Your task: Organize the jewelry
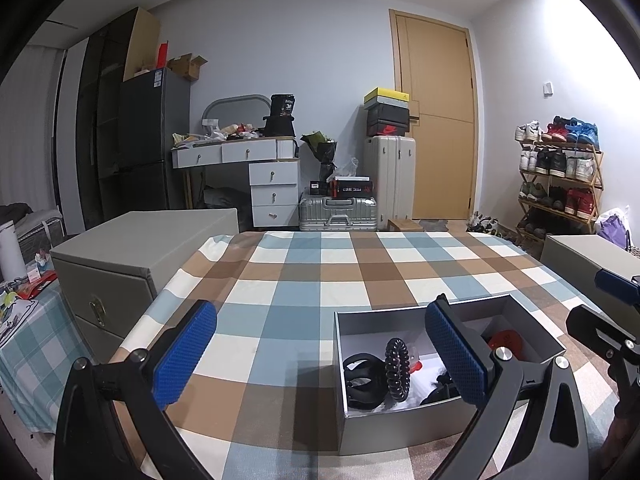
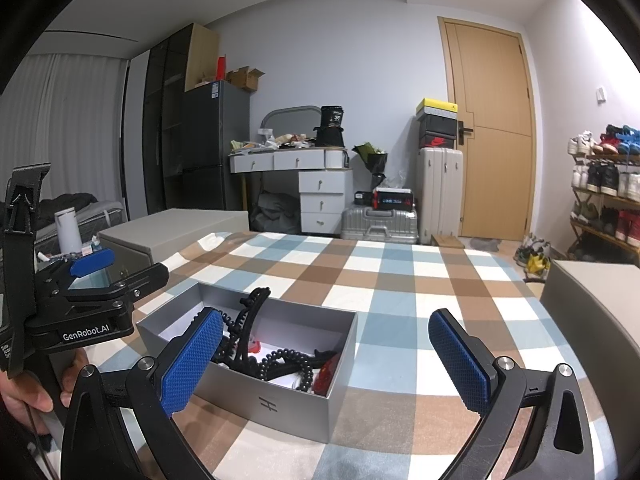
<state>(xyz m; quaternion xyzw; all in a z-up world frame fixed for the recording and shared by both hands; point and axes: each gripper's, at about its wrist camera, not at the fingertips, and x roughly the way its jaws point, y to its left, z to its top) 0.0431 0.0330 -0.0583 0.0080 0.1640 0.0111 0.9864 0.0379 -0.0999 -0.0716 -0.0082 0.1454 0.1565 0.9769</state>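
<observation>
An open grey box [image 1: 400,428] stands on the checked tablecloth [image 1: 304,280]. It holds a black spiral hair tie [image 1: 396,368], a black clip [image 1: 362,380] and a red item [image 1: 506,342]. My left gripper [image 1: 320,354] hovers open over the cloth, its right finger in front of the box, with nothing between the pads. In the right wrist view the box [image 2: 280,404] lies low and left, with black spiral cords [image 2: 280,360] and a red piece [image 2: 326,372] inside. My right gripper [image 2: 326,364] is open and empty above the box's near right corner. A hand [image 2: 24,392] holds the left gripper [image 2: 128,268].
A large grey storage chest [image 1: 140,248] stands at the table's left, another [image 1: 592,252] at its right. Beyond the table are a silver suitcase [image 1: 338,210], a drawer desk [image 1: 272,184], a door [image 1: 436,120] and a shoe rack [image 1: 560,176].
</observation>
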